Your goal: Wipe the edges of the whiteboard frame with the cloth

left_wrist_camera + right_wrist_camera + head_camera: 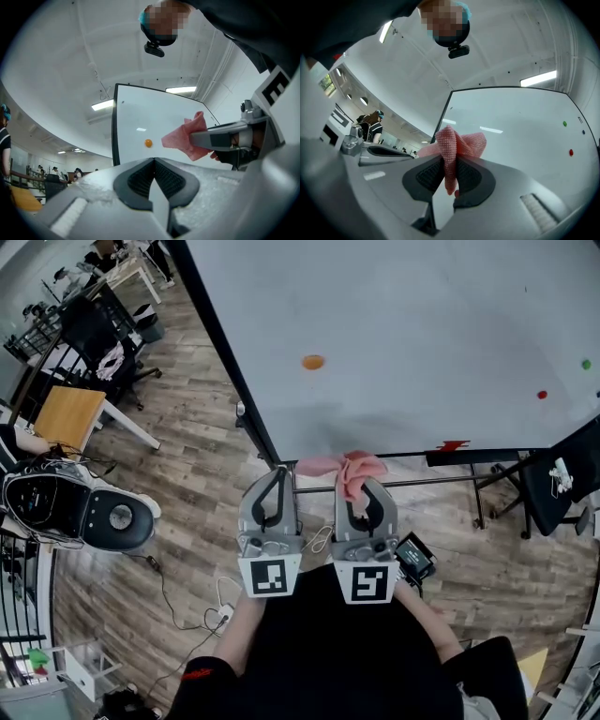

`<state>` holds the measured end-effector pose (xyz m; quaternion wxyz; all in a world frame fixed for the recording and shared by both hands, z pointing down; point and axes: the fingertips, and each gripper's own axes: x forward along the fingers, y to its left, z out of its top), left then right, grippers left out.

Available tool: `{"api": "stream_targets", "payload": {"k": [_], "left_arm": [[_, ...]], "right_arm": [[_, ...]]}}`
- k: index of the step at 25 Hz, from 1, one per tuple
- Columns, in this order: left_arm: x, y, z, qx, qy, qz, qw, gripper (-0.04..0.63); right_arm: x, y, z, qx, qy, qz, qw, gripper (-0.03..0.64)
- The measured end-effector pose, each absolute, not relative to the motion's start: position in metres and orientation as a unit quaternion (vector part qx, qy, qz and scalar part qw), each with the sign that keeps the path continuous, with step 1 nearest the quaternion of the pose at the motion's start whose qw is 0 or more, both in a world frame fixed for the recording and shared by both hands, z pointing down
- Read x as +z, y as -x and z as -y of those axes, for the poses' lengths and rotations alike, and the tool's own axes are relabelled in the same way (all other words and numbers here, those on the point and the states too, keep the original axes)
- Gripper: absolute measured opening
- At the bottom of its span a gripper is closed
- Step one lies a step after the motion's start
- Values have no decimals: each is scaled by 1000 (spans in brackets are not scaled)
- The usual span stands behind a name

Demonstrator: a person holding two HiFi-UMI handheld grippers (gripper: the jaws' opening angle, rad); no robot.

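When starting the wipe, press the pink cloth (342,468) flat onto the black whiteboard frame (225,343) instead of dabbing with loose folds. On the right gripper (361,486), jaws clamped on the cloth at a middle fold, most of the fabric bunched above the tips. On the left gripper (279,474), jaws closed on each other with nothing between them, idle just beside the right one. Cloth now at the lower left corner of the whiteboard (422,334), over the bottom rail; contact with the rail not clear from any view.

Judged from this: lean the bunched end into the rail, then slide along it in one steady line. Hold the hard jaw tips off the white surface. Grip firmly enough that drag cannot pull the fold free. At the corner, turn and run up the left edge. Bring the free gripper in only if the board rocks.

Counted: one cloth, one whiteboard, two grippers. Three round dots on the board: one orange dot (313,362), one red dot (542,395), one green dot (586,364). One small red mark (453,444) at the bottom edge.
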<state>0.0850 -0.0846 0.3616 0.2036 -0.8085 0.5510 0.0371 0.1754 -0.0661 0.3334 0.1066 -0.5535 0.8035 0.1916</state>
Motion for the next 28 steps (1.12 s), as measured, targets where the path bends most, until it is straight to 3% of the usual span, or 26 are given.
{"api": "stream_targets", "payload": {"k": [28], "left_arm": [[382, -105, 76, 21, 807, -560, 187, -2]], "right_arm": [[353, -186, 71, 161, 513, -836, 108, 49]]}}
